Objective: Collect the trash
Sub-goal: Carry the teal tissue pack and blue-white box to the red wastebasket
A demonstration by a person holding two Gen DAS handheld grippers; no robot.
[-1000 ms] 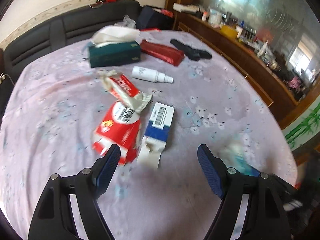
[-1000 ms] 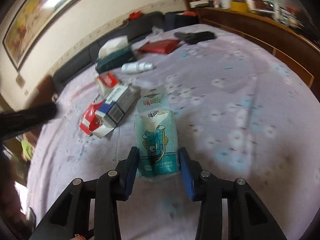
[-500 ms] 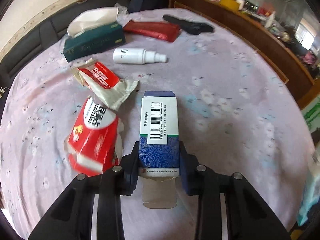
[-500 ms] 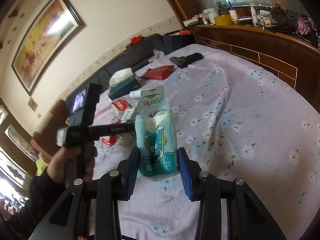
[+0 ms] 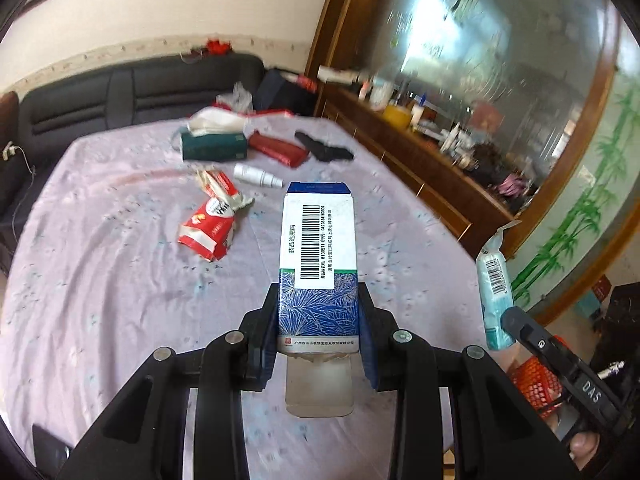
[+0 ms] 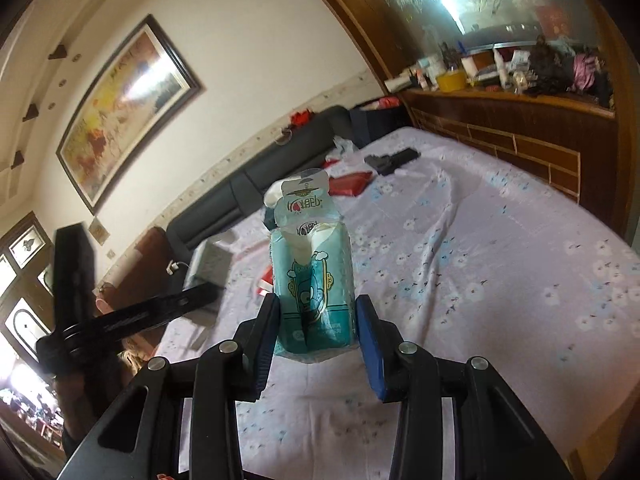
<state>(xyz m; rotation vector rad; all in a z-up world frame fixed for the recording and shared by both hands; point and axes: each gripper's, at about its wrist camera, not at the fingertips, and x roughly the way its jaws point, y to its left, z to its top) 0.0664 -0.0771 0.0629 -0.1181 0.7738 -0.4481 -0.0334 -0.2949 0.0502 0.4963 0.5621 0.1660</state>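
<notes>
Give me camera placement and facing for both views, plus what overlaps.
Left wrist: sits on the left gripper, looks along its fingers across the bed toward the sofa; the gripper is shut on a blue box; the right gripper's arm shows at right.
Right wrist: sits on the right gripper, looks across the bed toward the painting; the gripper is shut on a teal tissue pack; the person's left hand shows at left.
Shared: the bed, sofa, red pouch, teal tissue pack.
</notes>
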